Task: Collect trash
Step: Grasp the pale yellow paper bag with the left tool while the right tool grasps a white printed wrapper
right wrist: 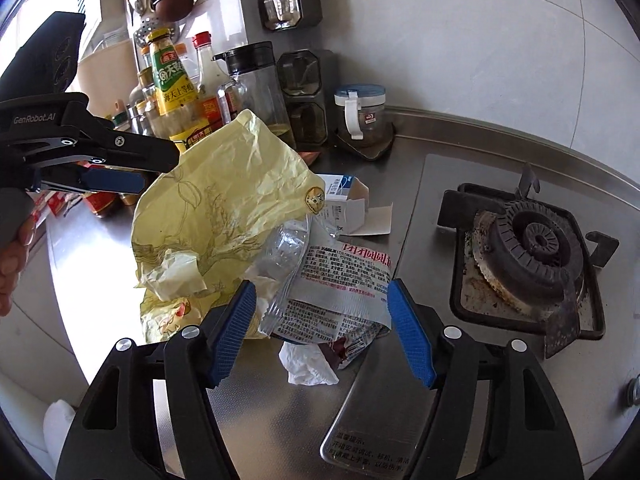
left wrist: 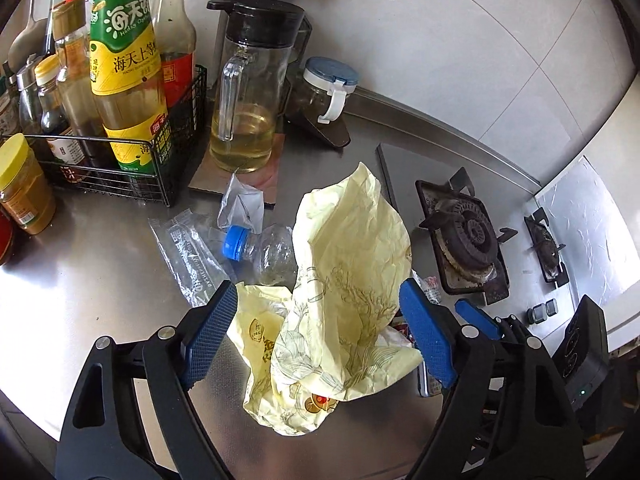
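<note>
A crumpled yellow paper wrapper [left wrist: 340, 280] stands on the steel counter between the open blue pads of my left gripper [left wrist: 320, 336]; it also shows in the right wrist view [right wrist: 224, 200]. Behind it lie a crushed clear bottle with a blue cap [left wrist: 260, 250] and clear plastic wrappers [left wrist: 188, 256]. My right gripper [right wrist: 322, 332] is open around a silver printed snack packet [right wrist: 340, 280], with a white tissue [right wrist: 308, 364] and a small opened carton [right wrist: 344, 204] nearby. The left gripper [right wrist: 116, 180] shows at the left of the right wrist view.
A wire rack of sauce bottles [left wrist: 120, 100], an oil jug [left wrist: 248, 92], a lidded jar [left wrist: 326, 88] and a yellow-lidded jar [left wrist: 22, 184] stand at the back. The gas hob burner [right wrist: 528, 252] is to the right. A metal warning plate [right wrist: 372, 432] lies near.
</note>
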`<state>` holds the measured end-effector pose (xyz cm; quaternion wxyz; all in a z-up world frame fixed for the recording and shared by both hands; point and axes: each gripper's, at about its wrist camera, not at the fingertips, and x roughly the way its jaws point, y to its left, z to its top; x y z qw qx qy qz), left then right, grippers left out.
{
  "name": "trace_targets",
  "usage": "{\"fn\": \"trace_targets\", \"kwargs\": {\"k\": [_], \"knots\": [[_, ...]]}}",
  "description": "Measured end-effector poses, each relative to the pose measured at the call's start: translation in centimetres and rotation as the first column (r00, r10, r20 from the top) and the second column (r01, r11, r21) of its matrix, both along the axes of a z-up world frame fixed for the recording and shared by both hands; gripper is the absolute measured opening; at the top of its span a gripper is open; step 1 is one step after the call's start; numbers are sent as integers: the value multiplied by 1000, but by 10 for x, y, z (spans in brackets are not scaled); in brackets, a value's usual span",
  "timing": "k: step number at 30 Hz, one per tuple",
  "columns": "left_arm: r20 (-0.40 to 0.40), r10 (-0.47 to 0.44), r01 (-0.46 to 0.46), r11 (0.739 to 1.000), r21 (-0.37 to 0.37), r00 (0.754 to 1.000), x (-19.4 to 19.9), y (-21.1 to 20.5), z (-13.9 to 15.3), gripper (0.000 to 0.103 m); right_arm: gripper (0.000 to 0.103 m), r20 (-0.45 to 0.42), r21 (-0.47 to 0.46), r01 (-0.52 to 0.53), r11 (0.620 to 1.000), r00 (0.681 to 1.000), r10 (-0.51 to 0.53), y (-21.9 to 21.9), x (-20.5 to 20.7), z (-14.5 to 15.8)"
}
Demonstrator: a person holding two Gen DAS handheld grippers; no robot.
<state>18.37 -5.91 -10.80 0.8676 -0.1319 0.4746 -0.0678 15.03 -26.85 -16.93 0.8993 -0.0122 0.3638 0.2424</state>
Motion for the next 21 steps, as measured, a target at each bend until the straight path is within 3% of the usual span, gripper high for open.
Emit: {"fn": "trace_targets", "kwargs": {"k": [3, 6, 8, 12, 14, 21], "knots": [[-41, -11, 10, 1000, -9, 999, 11, -1, -13, 66, 69, -32, 0, 6, 1000, 999, -6, 0, 7, -6], [-60, -25, 25, 1000, -2, 998, 15, -4, -22, 35, 66, -63, 28, 15, 999, 998, -13, -5, 11, -10], [-61, -30, 30, 1000, 4, 998, 14, -5, -25, 13, 52, -65, 27, 14, 1000, 998, -13, -7, 11, -9], [-51, -44, 44, 999, 3, 998, 11, -5, -22, 7, 41, -76, 40, 27, 999, 997, -24, -11, 13, -9], [-35, -48, 49, 999, 13, 998, 9, -7, -17, 4, 23, -70, 34, 33, 999, 997, -31, -12, 13, -8], [18, -39, 39, 999, 32, 999, 0, -10, 4, 1, 19, -15, 11, 39, 999, 999, -38, -13, 6, 9]]}}
